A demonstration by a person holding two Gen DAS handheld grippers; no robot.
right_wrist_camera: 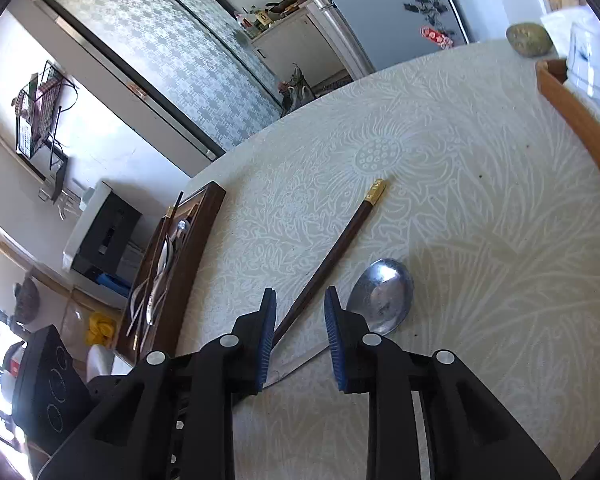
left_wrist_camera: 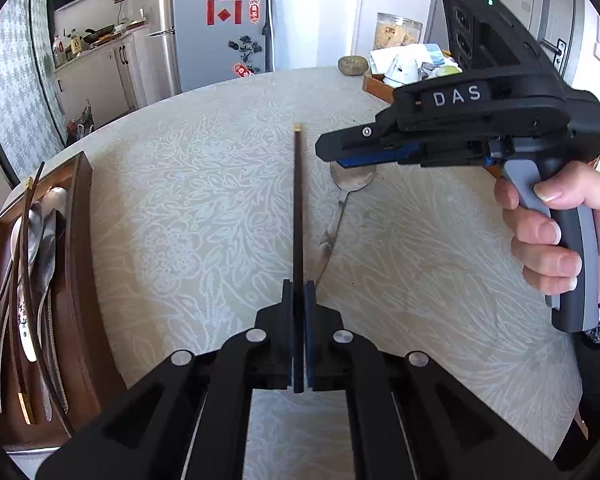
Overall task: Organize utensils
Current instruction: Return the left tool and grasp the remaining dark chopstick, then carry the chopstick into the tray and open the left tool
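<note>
Black gripper fingers fill the bottom of the left wrist view, where the left gripper (left_wrist_camera: pixel 298 344) is clenched on the near end of a dark chopstick (left_wrist_camera: pixel 298 208). That chopstick runs straight away across the pale floral tablecloth (left_wrist_camera: pixel 188 208), its gold-capped far tip resting on the cloth. Just right of the chopstick lies a metal spoon (left_wrist_camera: pixel 350 182), bowl farthest from the camera. Above the spoon's bowl hangs the right gripper (left_wrist_camera: pixel 340 158), held by a person's hand (left_wrist_camera: pixel 556 232). In the right wrist view its blue pads (right_wrist_camera: pixel 336 340) stand apart, straddling the spoon's handle without pressing on it. Well left of the chopstick, at the table's edge, a dark wooden tray (left_wrist_camera: pixel 84 264) holds several spoons, forks and chopsticks.
</note>
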